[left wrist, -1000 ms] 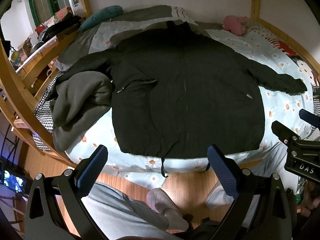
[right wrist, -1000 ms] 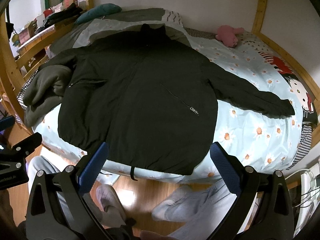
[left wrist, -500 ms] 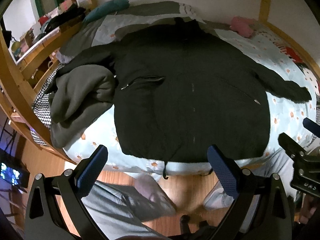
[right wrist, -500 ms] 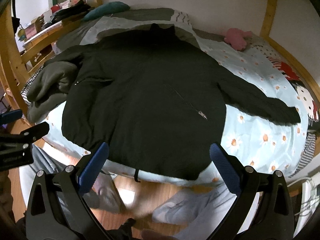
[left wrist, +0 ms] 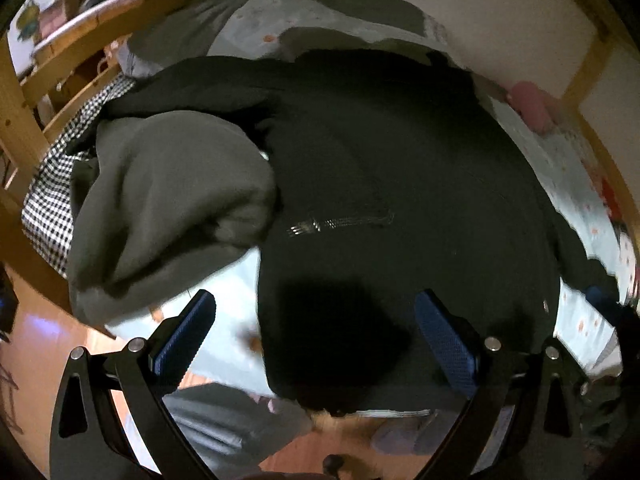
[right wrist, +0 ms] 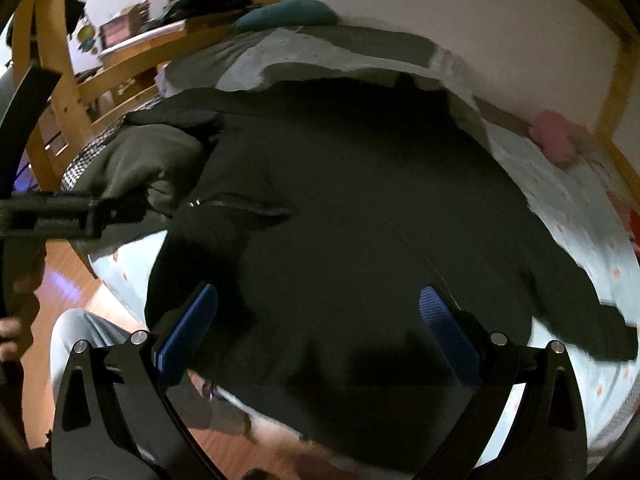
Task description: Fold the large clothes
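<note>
Jacket [left wrist: 400, 184]: spread flat across the bed [left wrist: 580, 320], front up, hem hanging at the near edge.
Left gripper [left wrist: 316, 332]: my jaws are released, spread wide over the jacket's lower left corner, gripping nothing.
Right gripper [right wrist: 316, 328]: my jaws are released too, above the hem.
Grey garment [left wrist: 160, 208]: heaped just beside the jacket's left side.
</note>
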Demonstrator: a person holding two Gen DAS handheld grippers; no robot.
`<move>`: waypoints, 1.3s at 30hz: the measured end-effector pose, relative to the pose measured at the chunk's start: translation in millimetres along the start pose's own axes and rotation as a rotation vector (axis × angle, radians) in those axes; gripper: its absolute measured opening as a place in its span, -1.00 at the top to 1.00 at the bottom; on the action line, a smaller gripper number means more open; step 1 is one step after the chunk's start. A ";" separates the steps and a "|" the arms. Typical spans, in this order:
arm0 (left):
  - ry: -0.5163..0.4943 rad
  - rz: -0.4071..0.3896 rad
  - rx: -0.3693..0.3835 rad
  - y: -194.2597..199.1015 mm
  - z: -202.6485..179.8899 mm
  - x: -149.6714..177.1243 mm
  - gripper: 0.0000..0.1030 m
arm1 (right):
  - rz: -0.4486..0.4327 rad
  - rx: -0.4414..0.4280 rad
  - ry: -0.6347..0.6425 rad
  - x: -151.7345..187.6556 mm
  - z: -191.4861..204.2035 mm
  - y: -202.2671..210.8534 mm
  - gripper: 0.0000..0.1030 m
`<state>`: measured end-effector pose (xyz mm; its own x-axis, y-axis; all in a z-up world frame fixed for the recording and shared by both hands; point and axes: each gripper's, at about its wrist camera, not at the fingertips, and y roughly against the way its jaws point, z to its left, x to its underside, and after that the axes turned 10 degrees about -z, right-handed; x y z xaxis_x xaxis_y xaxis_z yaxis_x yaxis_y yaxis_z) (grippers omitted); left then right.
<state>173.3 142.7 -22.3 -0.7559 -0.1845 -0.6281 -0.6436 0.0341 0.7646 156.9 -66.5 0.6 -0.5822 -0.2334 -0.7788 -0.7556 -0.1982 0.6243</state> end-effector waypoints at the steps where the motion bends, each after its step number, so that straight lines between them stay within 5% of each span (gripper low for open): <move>1: 0.029 0.004 0.007 -8.4 11.1 -11.1 -0.89 | -0.001 -0.012 0.014 -5.5 4.3 -7.7 -0.94; 19: 0.349 -0.039 -0.064 -83.5 172.6 -131.4 -0.89 | -0.149 -0.209 0.415 -129.7 124.5 -147.1 -0.94; 25: 0.561 -0.049 -0.044 -125.2 250.6 -151.0 -0.89 | -0.177 -0.263 0.518 -165.8 171.5 -200.9 -0.94; 31: 0.624 0.058 0.042 -179.9 279.5 -147.9 -0.89 | -0.074 -0.366 0.665 -190.7 232.7 -279.1 -0.94; 33: 0.621 0.060 0.045 -183.7 279.4 -146.4 -0.89 | 0.009 -0.472 0.634 -199.9 250.8 -298.2 -0.94; 39: 0.667 -0.004 0.104 -182.1 290.7 -135.3 -0.89 | 0.137 -0.529 0.608 -201.3 276.8 -331.0 -0.94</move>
<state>358.0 446.9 -118.5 -0.5392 -0.7509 -0.3814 -0.6795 0.1203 0.7238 441.2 309.6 -66.1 -0.2796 -0.7338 -0.6192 -0.3597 -0.5179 0.7761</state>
